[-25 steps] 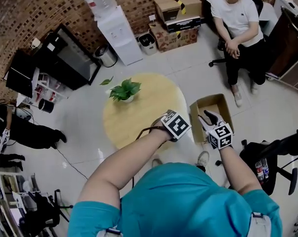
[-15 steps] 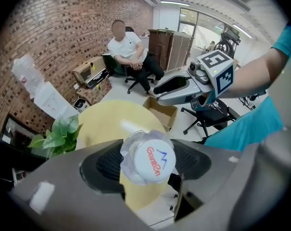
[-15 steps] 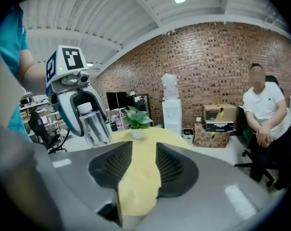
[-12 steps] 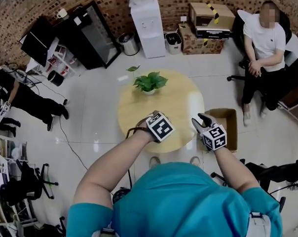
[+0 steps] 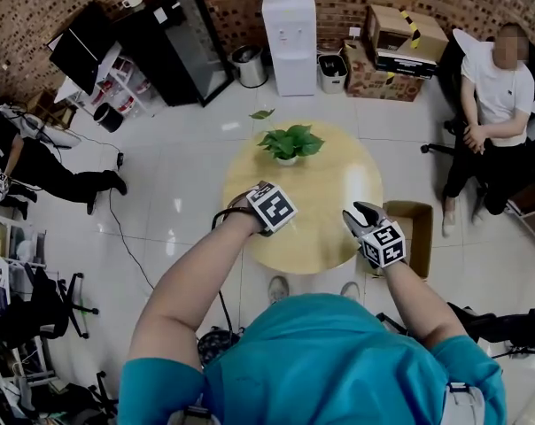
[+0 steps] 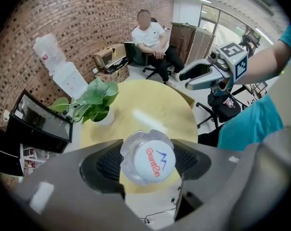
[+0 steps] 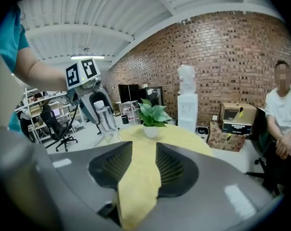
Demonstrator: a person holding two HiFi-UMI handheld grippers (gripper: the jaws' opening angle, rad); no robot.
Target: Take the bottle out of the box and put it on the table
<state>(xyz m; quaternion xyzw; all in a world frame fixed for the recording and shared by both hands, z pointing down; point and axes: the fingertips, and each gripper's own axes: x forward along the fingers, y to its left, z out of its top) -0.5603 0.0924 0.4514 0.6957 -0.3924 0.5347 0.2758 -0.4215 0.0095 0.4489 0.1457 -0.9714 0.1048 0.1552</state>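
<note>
Head view looks down on both arms stretched over a round yellow bench [image 5: 329,180]. At the left, the left hand-held gripper [image 5: 266,211] points steeply down over the bench's near-left edge, its marker cube [image 5: 274,205] uppermost.

Left gripper view looks straight along its jaws. They are clenched on a clear plastic bottle [image 6: 136,148], with one ribbed pad on each side of the crinkled shoulder and the white cap [image 6: 153,161] facing the camera. Red letters on the cap read "GanTen", with a small blue peak mark beside them.

In the right gripper view the bottle hangs upright in that grasp, cap up, its base low over the bench's edge. Whether it touches the top cannot be told. The bottle is thus out of the box and between the left jaws.

Beyond the left hand-held gripper a potted green plant [image 5: 290,142] stands on the far part of the bench. To the right, the right hand-held gripper [image 5: 363,216] is held nearly level over the bench's right edge, well apart from the bottle. Its jaws are released and stand apart, with only bench top showing in the gap. Just right of it an open cardboard box [image 5: 424,237] sits on the floor [image 5: 188,175] beside the bench. Print on the cartons [image 5: 400,38] by the far wall is too small to read.
</note>
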